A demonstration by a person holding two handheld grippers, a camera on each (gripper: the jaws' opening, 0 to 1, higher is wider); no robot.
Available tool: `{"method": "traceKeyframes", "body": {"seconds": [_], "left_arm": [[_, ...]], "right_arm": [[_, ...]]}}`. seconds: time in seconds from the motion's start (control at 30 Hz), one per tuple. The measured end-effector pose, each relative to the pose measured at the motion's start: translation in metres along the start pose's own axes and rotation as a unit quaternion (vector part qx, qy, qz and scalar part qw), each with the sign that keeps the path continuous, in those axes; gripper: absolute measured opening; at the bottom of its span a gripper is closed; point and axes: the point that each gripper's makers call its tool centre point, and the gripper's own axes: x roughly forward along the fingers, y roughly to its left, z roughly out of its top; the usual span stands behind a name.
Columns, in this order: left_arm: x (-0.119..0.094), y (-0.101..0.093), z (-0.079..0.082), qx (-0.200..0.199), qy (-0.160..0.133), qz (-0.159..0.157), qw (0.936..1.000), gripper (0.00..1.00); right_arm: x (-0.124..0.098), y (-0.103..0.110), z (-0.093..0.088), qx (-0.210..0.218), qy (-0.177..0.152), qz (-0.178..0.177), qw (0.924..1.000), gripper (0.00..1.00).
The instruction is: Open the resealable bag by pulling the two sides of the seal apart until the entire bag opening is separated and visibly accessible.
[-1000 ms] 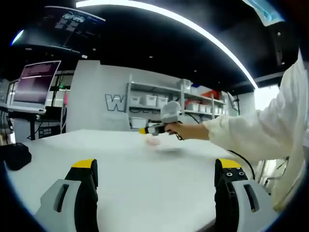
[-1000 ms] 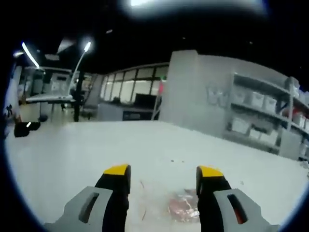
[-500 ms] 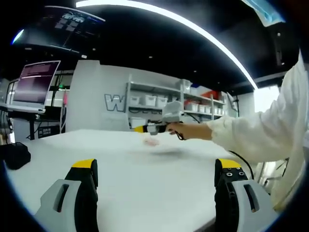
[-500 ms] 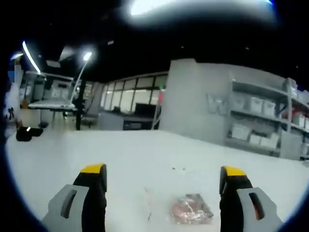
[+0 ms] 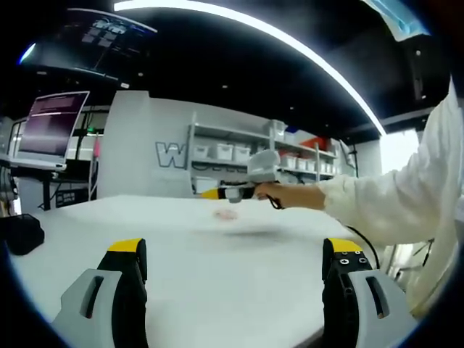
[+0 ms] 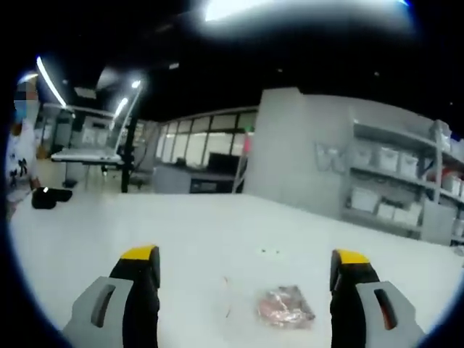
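Observation:
A clear resealable bag [image 6: 284, 307] with pinkish contents lies flat on the white table [image 6: 203, 239], just ahead of my right gripper [image 6: 246, 270], whose jaws stand wide open on either side of it without touching it. In the left gripper view the same bag [image 5: 226, 214] is a small pink patch far across the table. My left gripper [image 5: 235, 255] hovers open over the near part of the table [image 5: 217, 268], holding nothing. The right gripper [image 5: 239, 190] reaches in from the right above the bag, held by a hand in a white sleeve [image 5: 391, 210].
A black object [image 5: 20, 235] lies at the table's left edge; it shows too as a dark object [image 6: 51, 196] at far left. Shelves with white bins [image 5: 239, 152] and a monitor [image 5: 49, 130] stand behind the table. A person [image 6: 22, 145] stands at far left.
My right gripper opened wide from a narrower stance and backed off slightly, so the bag sits further ahead of the jaws. The left gripper has stayed put.

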Motion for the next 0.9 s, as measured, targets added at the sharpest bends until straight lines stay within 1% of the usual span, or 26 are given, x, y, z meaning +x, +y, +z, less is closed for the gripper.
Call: {"method": "traceKeyframes", "body": {"seconds": [0.17,0.23,0.3,0.67,0.8,0.9], "left_arm": [[0.001,-0.003,-0.001,-0.001,0.001,-0.004,1.0,0.99],[0.001,-0.004,-0.001,-0.001,0.001,-0.005,1.0,0.99],[0.001,-0.004,-0.001,-0.001,0.001,-0.005,1.0,0.99],[0.0,-0.004,-0.001,0.0,0.0,-0.004,1.0,0.99],[-0.001,-0.004,0.0,0.0,-0.001,-0.004,1.0,0.99],[-0.001,-0.004,-0.001,0.0,-0.001,-0.004,1.0,0.99]], "right_arm": [[-0.01,-0.002,0.002,-0.013,-0.003,0.0,0.9999,0.99],[-0.013,-0.004,0.001,-0.041,0.003,-0.005,0.9992,0.99],[-0.015,-0.003,0.0,-0.047,0.004,-0.004,0.9989,0.99],[-0.029,0.0,0.005,-0.045,-0.002,0.003,0.999,0.98],[-0.037,0.003,0.01,-0.03,-0.011,0.01,0.9994,0.97],[-0.044,0.005,0.011,-0.03,-0.015,0.012,0.9994,0.96]]}}
